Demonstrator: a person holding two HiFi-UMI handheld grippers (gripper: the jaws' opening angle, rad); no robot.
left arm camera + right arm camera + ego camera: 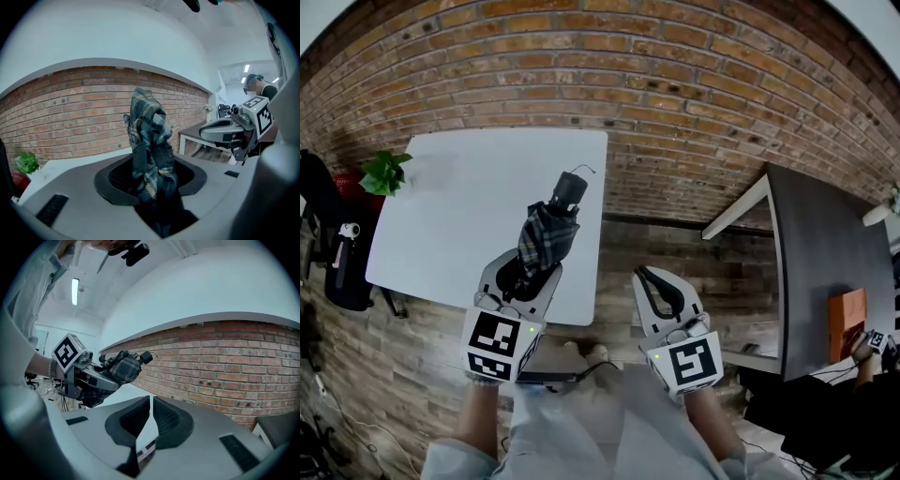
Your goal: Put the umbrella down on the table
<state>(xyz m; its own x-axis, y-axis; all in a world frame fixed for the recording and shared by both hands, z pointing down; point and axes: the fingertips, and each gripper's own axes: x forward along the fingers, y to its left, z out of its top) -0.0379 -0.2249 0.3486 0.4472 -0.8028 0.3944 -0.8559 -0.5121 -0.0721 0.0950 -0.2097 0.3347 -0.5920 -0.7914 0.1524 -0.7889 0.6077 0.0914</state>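
Observation:
A folded plaid umbrella (pixel 546 234) with a black handle end juts up and away from my left gripper (pixel 525 274), which is shut on its lower part above the right side of the white table (pixel 459 216). In the left gripper view the umbrella (pixel 149 150) stands upright between the pads of that gripper (pixel 150 165). My right gripper (pixel 649 277) hovers to the right of the table, off its edge, shut and with nothing in it. The right gripper view looks along that gripper's own jaws (pixel 151 408), which nearly meet, and takes in the umbrella (pixel 123 367) at left.
A brick wall (pixel 675 84) runs behind the table. A green plant (pixel 384 173) sits at the table's far left corner, with a black chair (pixel 323 234) beside it. A dark desk (pixel 825 253) with an orange object (pixel 847 311) stands at the right.

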